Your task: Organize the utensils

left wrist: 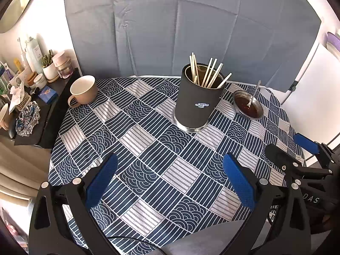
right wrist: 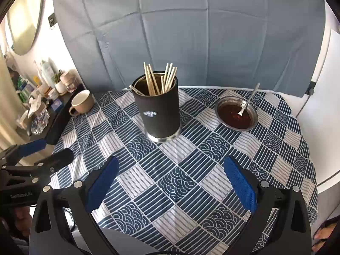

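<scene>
Your left gripper (left wrist: 170, 182) and right gripper (right wrist: 171, 182) both hover spread wide over the blue-and-white patterned tablecloth (right wrist: 176, 182), pinching nothing. At your 12 o'clock, the black cylindrical holder (right wrist: 160, 112) stands upright, full of pale wooden chopsticks (right wrist: 159, 80). At 2 o'clock, a metal spoon (right wrist: 248, 101) rests in the round steel sauce dish (right wrist: 235, 114).

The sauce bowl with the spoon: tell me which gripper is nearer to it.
Right. The right gripper is open over the cloth with the sauce bowl ahead and slightly to its right. The left gripper, also open, sits further left, the bowl well off to its right.
</scene>
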The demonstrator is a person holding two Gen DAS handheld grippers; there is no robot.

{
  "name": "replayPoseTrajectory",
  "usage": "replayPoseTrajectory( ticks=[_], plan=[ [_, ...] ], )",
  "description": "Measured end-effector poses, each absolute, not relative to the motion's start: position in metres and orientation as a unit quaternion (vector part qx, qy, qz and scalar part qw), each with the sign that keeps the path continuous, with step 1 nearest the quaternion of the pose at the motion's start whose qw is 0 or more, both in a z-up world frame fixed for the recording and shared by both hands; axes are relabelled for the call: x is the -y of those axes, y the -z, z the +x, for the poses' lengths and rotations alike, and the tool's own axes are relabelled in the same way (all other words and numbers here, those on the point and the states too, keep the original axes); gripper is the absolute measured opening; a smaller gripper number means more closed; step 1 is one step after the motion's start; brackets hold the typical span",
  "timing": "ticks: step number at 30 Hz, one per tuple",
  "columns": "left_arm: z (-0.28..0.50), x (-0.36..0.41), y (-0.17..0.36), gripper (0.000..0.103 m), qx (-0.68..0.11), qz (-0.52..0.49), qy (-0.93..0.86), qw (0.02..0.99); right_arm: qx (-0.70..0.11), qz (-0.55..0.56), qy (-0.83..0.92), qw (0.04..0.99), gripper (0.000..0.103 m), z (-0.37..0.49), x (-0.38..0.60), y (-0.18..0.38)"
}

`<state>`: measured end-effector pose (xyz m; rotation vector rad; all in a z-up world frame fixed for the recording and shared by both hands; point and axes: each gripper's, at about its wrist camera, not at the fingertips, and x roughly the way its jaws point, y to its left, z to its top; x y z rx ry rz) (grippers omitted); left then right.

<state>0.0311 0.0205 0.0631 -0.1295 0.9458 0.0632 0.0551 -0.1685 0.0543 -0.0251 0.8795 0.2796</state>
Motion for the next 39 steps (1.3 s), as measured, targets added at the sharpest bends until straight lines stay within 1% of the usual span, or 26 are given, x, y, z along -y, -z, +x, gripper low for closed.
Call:
replayPoseTrajectory(
  ticks=[39],
  plan=[
    [0.0236,-0.0275,-0.0615,0.097,-0.462,-0.066,-0.052,0.883,-0.436,-0.003,-0.138,0.89,0.095,0.0501,0.1713,-0.0484]
  ],
)
